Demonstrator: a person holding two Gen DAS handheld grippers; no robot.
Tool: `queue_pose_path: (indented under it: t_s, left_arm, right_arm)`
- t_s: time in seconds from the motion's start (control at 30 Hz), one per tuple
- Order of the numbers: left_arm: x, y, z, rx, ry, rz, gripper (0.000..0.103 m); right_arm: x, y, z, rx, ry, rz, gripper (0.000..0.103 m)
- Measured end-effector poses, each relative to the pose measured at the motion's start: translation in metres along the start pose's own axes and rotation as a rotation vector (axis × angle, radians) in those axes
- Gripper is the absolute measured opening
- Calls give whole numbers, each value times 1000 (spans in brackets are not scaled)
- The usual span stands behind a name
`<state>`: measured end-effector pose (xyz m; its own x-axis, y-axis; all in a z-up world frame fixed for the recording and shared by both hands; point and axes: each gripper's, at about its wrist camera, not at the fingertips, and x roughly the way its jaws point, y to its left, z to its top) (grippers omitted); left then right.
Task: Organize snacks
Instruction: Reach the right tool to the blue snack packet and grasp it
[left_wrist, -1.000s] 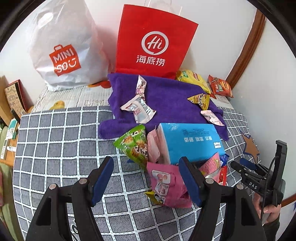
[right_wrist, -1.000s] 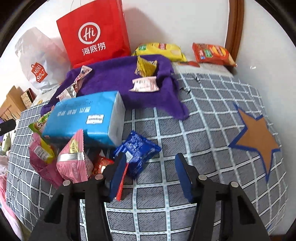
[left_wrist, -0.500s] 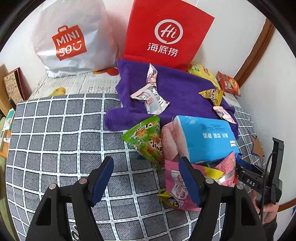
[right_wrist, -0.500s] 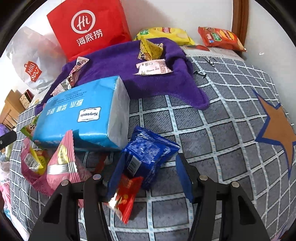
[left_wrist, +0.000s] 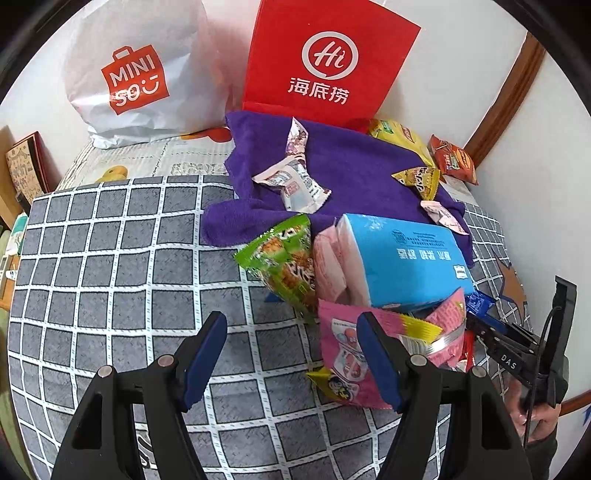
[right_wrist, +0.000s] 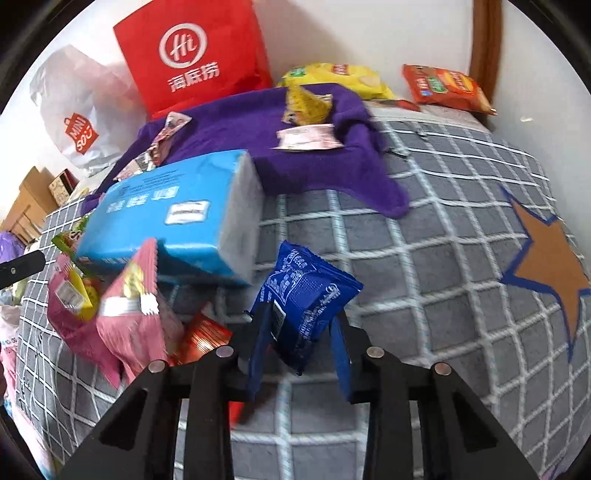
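Right hand-held gripper (right_wrist: 300, 354) pinching a dark blue snack packet (right_wrist: 304, 295) between its blue pads; the packet's long axis runs up and away from the jaws, its far end tilted toward the blue tissue pack (right_wrist: 173, 218) just beside it on the left. Left of the packet, close together on the grey checked bedcover (right_wrist: 424, 266): a red wrapper (right_wrist: 201, 338) and a pink snack bag (right_wrist: 136, 314) leaning against the tissue pack. Behind, a purple towel (right_wrist: 314, 162) carrying small sachets, then a red paper bag (right_wrist: 195, 59) and a white shopping bag (right_wrist: 85, 122) against the wall. Left hand-held gripper (left_wrist: 291, 354) spread with nothing between its pads, hovering over the bedcover; its right pad overlaps a pink packet (left_wrist: 343, 354), beside a green snack bag (left_wrist: 288, 262).
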<state>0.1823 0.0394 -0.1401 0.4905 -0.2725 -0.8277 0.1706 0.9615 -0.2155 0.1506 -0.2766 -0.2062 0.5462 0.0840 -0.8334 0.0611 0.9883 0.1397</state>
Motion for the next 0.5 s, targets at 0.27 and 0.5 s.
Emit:
queue_pose_path:
  t_s: [0.27,0.5]
  left_arm:
    - [-4,-11,-9,24,-1,-8,71]
    - [0,-10,-10,23,9,-11,71]
  right_arm:
    - [-14,-34,-11,38,31,-50,47]
    - [-15,-28,-12,66,27,-2,59]
